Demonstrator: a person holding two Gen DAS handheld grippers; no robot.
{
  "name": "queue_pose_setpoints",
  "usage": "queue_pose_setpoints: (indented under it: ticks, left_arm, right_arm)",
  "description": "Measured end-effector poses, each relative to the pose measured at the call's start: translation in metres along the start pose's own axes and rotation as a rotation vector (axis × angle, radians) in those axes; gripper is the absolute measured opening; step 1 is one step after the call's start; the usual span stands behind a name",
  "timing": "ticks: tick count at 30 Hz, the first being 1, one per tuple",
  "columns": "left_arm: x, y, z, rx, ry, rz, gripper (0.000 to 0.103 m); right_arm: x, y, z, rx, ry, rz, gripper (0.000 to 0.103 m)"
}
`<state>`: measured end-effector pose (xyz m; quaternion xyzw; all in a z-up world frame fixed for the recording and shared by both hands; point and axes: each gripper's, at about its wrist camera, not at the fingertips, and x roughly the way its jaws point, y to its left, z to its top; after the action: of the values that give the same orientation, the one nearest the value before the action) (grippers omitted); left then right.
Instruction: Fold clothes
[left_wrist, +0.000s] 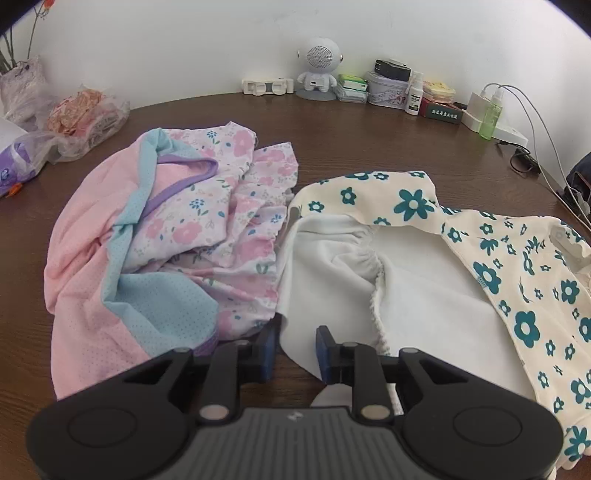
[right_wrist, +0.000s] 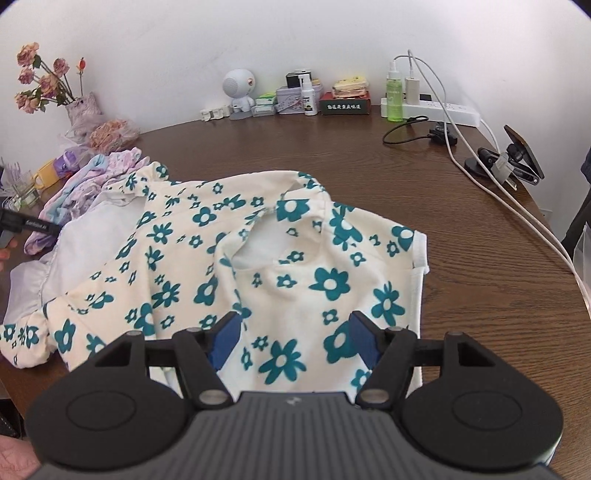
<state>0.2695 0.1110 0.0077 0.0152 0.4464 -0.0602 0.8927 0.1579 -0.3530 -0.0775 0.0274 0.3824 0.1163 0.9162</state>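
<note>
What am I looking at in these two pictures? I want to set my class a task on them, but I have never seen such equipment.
Each picture comes from a camera mounted on a hand-held gripper, looking along its two fingers. A person holds one in each hand; no robot is there. The left gripper is open around an edge of the cream garment with teal flowers, whose white lining shows. The right gripper hovers open above the same garment. Beside it on the brown wooden table lies a crumpled pink and blue floral garment. Nothing is gripped yet.
</note>
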Motion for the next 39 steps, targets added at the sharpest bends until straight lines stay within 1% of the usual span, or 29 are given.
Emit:
queue_pose_setpoints:
  ticks: [2, 3, 6, 8, 9, 12, 15, 18, 22, 23, 25, 28, 29, 30, 31, 33, 34, 35, 36, 39]
  left_arm:
    - [0.002, -0.002, 0.002, -0.014, -0.007, 0.023, 0.002]
    - [0.002, -0.004, 0.002, -0.01, -0.01, 0.033, 0.001]
    - [0.0, -0.006, 0.001, 0.051, -0.029, 0.103, 0.0]
    - [0.001, 0.001, 0.004, 0.065, -0.035, 0.139, 0.0]
    - [0.002, 0.005, 0.006, 0.073, -0.043, 0.167, 0.0]
    - [0.004, 0.013, 0.016, 0.104, -0.065, 0.219, 0.0]
    - [0.01, 0.016, 0.027, 0.152, -0.075, 0.275, 0.0]
    - [0.02, 0.016, 0.032, 0.218, -0.078, 0.362, 0.0]
    - [0.006, 0.013, 0.022, 0.183, -0.061, 0.241, 0.0]
    - [0.003, 0.012, 0.019, 0.175, -0.057, 0.211, 0.001]
    - [-0.004, 0.011, 0.014, 0.158, -0.048, 0.151, 0.007]
    - [-0.014, 0.008, 0.006, 0.132, -0.035, 0.061, 0.021]
    - [-0.017, 0.007, 0.003, 0.123, -0.031, 0.031, 0.033]
    - [-0.02, 0.007, 0.001, 0.115, -0.026, 0.001, 0.038]
    - [-0.023, 0.005, -0.002, 0.108, -0.021, -0.025, 0.038]
    - [-0.02, -0.007, -0.005, 0.106, -0.005, -0.042, 0.038]
    - [-0.015, -0.012, -0.006, 0.098, 0.004, -0.039, 0.038]
    - [-0.011, -0.015, -0.004, 0.091, 0.01, -0.019, 0.038]
    - [-0.006, -0.017, -0.003, 0.084, 0.015, 0.002, 0.038]
    - [0.007, -0.017, 0.002, 0.042, 0.017, 0.021, 0.038]
  right_arm:
    - [-0.001, 0.005, -0.005, -0.009, 0.009, 0.004, 0.066]
    - [-0.001, 0.007, -0.007, -0.013, 0.013, 0.005, 0.066]
    - [0.005, 0.005, -0.012, -0.013, 0.036, -0.012, 0.066]
    - [0.007, 0.005, -0.015, -0.026, 0.03, -0.012, 0.065]
    - [0.008, 0.005, -0.015, -0.042, 0.029, -0.018, 0.065]
    - [0.012, 0.009, -0.016, -0.101, 0.026, -0.055, 0.066]
    - [0.015, 0.007, -0.013, -0.118, 0.034, -0.066, 0.066]
    - [0.016, 0.001, -0.01, -0.119, 0.043, -0.071, 0.067]
    - [0.015, -0.012, -0.007, -0.109, 0.05, -0.086, 0.067]
    - [0.014, -0.017, -0.007, -0.102, 0.052, -0.093, 0.067]
    - [0.012, -0.026, -0.006, -0.098, 0.065, -0.099, 0.067]
    - [0.007, -0.04, -0.004, -0.108, 0.102, -0.088, 0.068]
    - [0.005, -0.044, -0.003, -0.112, 0.116, -0.081, 0.068]
    - [0.003, -0.047, -0.001, -0.089, 0.109, -0.075, 0.068]
    - [0.0, -0.05, 0.002, -0.065, 0.102, -0.07, 0.068]
    - [-0.004, -0.055, 0.006, -0.018, 0.087, -0.059, 0.068]
    - [-0.006, -0.056, 0.007, 0.002, 0.067, -0.052, 0.068]
    - [-0.007, -0.057, 0.008, 0.022, 0.048, -0.047, 0.068]
    - [-0.005, -0.057, 0.006, 0.025, 0.048, -0.051, 0.068]
    - [0.0, -0.057, 0.001, 0.034, 0.052, -0.05, 0.068]
